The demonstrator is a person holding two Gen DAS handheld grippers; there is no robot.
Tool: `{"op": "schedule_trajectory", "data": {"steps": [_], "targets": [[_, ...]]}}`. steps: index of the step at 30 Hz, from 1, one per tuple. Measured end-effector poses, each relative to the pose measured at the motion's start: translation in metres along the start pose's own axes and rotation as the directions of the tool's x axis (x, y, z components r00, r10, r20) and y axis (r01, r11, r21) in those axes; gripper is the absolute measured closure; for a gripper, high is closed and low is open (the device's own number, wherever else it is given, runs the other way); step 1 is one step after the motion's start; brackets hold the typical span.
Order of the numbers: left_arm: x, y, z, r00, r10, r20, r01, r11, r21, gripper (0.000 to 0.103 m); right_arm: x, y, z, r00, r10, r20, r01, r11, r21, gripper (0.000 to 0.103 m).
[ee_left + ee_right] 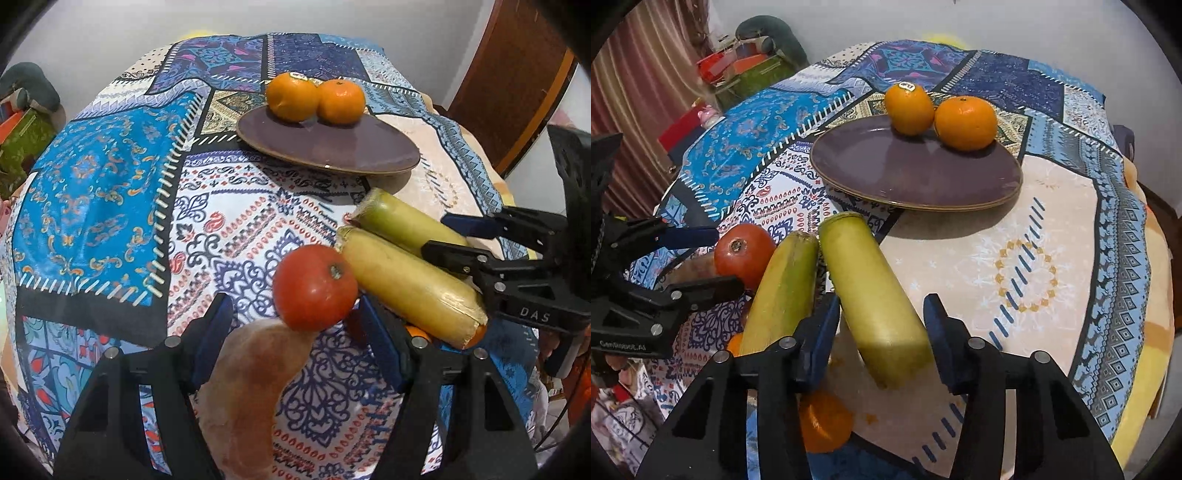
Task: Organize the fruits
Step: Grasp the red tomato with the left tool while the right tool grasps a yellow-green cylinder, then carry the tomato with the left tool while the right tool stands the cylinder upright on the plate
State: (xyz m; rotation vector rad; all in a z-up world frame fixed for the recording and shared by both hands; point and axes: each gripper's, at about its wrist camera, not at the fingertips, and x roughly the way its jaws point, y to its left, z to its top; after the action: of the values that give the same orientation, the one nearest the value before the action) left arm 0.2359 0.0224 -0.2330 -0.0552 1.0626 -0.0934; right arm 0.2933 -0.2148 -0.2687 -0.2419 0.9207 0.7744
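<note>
From the left wrist, the plate (354,151) holds two oranges (291,96), while the left gripper (295,325) gapes around the tomato (314,286); from the right wrist, the right gripper (882,328) straddles one banana (875,299), contact unclear.

Round table wearing a patchwork cloth, fruit lying across it

A table (1067,258) is sitting under a blue, white and peach patterned cloth (96,192); a purple plate (905,173) is resting toward the far side, while a red tomato (314,286), two yellow-green cylindrical fruits (875,295) lying side by side, a pale brown curved fruit (247,391) and an orange (823,421) are lying on the cloth nearer the cameras.
</note>
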Motion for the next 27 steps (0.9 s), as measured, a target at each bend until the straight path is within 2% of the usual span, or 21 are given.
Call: {"op": "schedule_trajectory", "data": {"steps": [6, 11, 15, 22, 27], "targets": [[0.006, -0.007, 0.006, 1.0, -0.022, 0.0, 0.022, 1.0, 0.002, 0.041, -0.022, -0.024, -0.023, 0.993, -0.12, 0.014, 0.12, 0.992, 0.045, 0.067], [0.014, -0.005, 0.007, 1.0, -0.028, -0.014, 0.028, 1.0, -0.012, 0.051, -0.037, -0.04, -0.043, 0.984, -0.177, -0.016, 0.177, 0.982, 0.058, 0.066], [0.015, 0.0, 0.007, 0.998, -0.066, -0.018, 0.065, 0.997, -0.044, 0.054, -0.038, -0.039, -0.044, 0.984, -0.175, -0.02, 0.176, 0.984, 0.033, 0.066], [0.014, -0.001, 0.008, 0.998, -0.059, -0.02, 0.058, 0.997, -0.041, 0.055, -0.008, -0.03, -0.023, 0.981, -0.19, -0.036, 0.189, 0.982, -0.019, 0.062], [0.006, 0.001, 0.009, 1.0, -0.019, 0.003, 0.019, 0.999, -0.03, 0.055, -0.002, -0.042, -0.019, 0.989, -0.139, -0.041, 0.142, 0.988, 0.06, 0.063]]}}
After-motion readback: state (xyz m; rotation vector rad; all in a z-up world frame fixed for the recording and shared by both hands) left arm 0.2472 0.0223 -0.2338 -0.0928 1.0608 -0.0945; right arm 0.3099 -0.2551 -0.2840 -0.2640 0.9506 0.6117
